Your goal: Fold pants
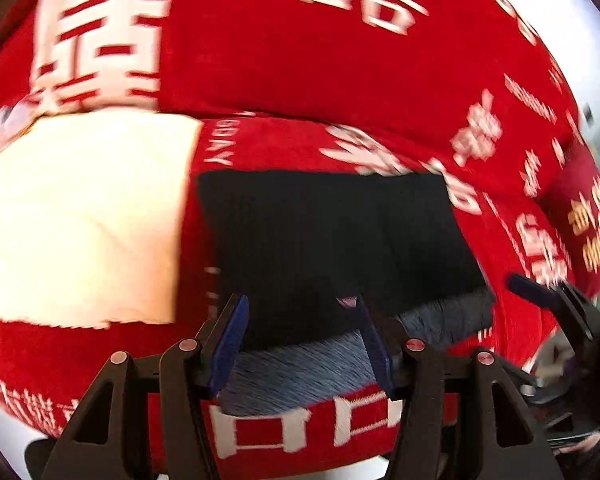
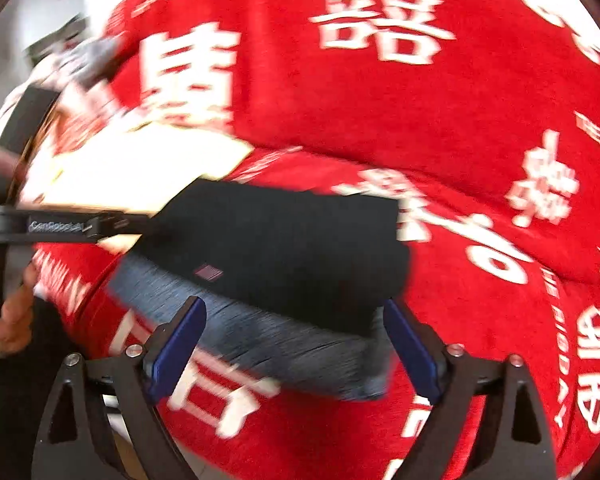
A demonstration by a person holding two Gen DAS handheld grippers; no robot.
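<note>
One pair of dark pants (image 1: 332, 240) is lying as a folded packet at the centre of both frames, on one red cloth (image 1: 300, 72) with white characters; what carries the cloth is not visible. One cream folded piece (image 1: 80, 216) is sitting at the left, beside the pants. Two grippers are working: the left gripper (image 1: 300, 340) and the right gripper (image 2: 296, 352) are both standing released around the near edge of the pants. The folding is seeming almost finished; I am judging that the next move is needing a light pressing or a withdrawal.
</note>
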